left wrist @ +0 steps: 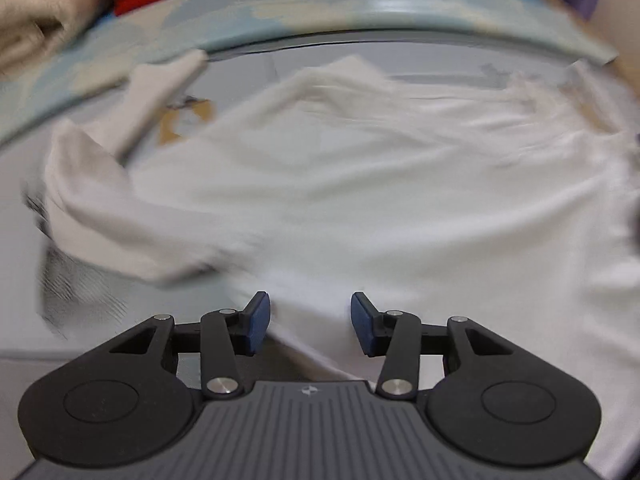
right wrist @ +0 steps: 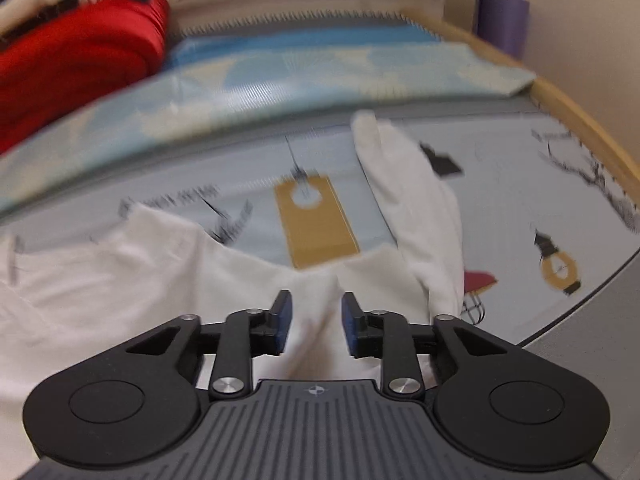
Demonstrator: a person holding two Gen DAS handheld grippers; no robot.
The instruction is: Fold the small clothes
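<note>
A white long-sleeved top (left wrist: 360,184) lies spread on a pale printed bed sheet (right wrist: 520,184). In the left wrist view one sleeve (left wrist: 120,216) is bent over at the left. My left gripper (left wrist: 310,320) is open, its blue pads either side of the top's near edge, holding nothing. In the right wrist view the white top (right wrist: 140,272) lies left and ahead, with a sleeve (right wrist: 416,200) running away to the right. My right gripper (right wrist: 316,320) is open just above the white cloth, which shows between its pads. Both views are blurred.
A folded blue patterned blanket (right wrist: 280,76) lies across the far side of the sheet. A red garment (right wrist: 76,60) and a beige one (left wrist: 36,12) are piled at the far left. A wooden bed edge (right wrist: 580,120) and a purple object (right wrist: 504,20) are at the right.
</note>
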